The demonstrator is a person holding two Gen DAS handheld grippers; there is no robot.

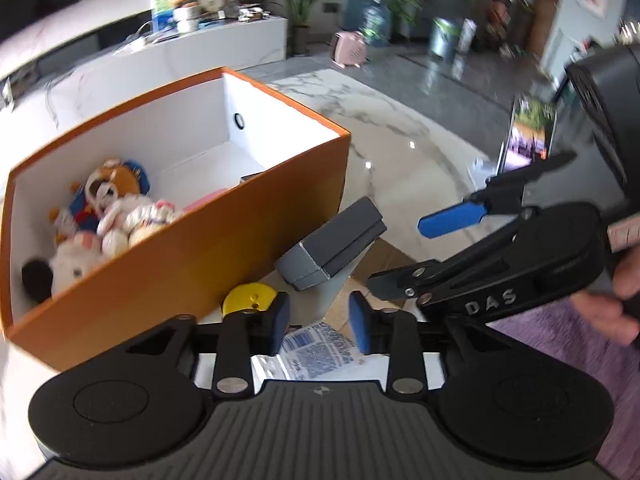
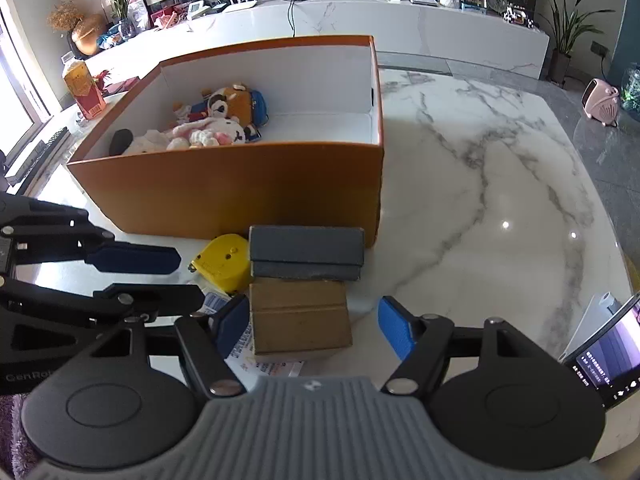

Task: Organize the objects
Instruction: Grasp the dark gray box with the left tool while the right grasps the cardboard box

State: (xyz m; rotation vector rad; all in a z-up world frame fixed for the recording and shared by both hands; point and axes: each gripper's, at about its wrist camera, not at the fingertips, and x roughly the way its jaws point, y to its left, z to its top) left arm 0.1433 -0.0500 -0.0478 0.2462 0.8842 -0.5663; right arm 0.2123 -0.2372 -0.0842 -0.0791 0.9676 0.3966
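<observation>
Both grippers hang released over the white marble bench: the right gripper point(image 2: 314, 326) straddles a brown cardboard box point(image 2: 300, 316) without pressing it, the left gripper point(image 1: 320, 320) holds nothing. A grey rectangular case point(image 2: 306, 254) seems to rest on that box, beside the orange-walled bin point(image 2: 240, 188). Lifting the box could tip the case off.
</observation>
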